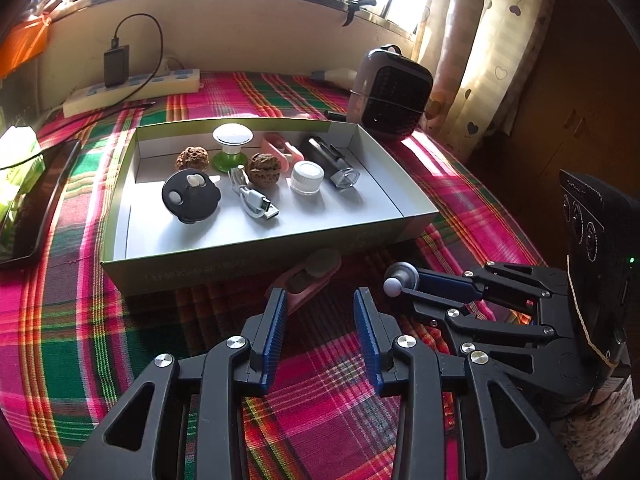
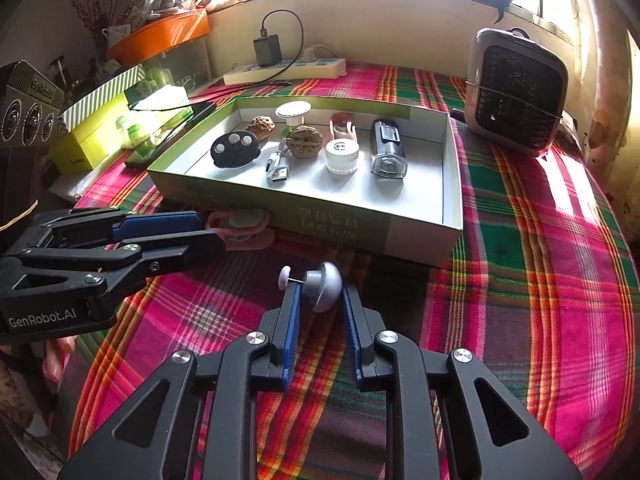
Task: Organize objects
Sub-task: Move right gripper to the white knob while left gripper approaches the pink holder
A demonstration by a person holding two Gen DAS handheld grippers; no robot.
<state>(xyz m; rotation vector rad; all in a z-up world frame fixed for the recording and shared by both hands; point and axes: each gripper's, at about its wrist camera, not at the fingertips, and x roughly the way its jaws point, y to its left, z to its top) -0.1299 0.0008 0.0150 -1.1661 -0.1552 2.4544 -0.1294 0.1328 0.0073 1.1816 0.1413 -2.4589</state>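
The right claw (image 2: 318, 300) is clenched on a small grey dome-shaped knob (image 2: 322, 286) with a white ball tip on a thin pin, holding it just above the plaid-covered counter (image 2: 520, 280), a little in front of the shallow cardboard box (image 2: 424, 236). The left claw (image 1: 320, 312) hangs released and empty, its fingers apart, pointing at a pink clip (image 1: 306, 280) that lies on the cloth right against the box's near wall.

The box already holds a black disc with white buttons (image 1: 191, 197), a white USB cable (image 1: 256, 200), two walnuts, a white jar (image 1: 307, 178), a clear-and-black bike light (image 1: 332, 160), a green-and-white suction cup and a second pink piece.

The step in hand looks like carrying the knob to the box. Next it needs lifting over the near wall and setting on the bare floor at the front, clear of the other things. The pink clip seems the left claw's likely target.
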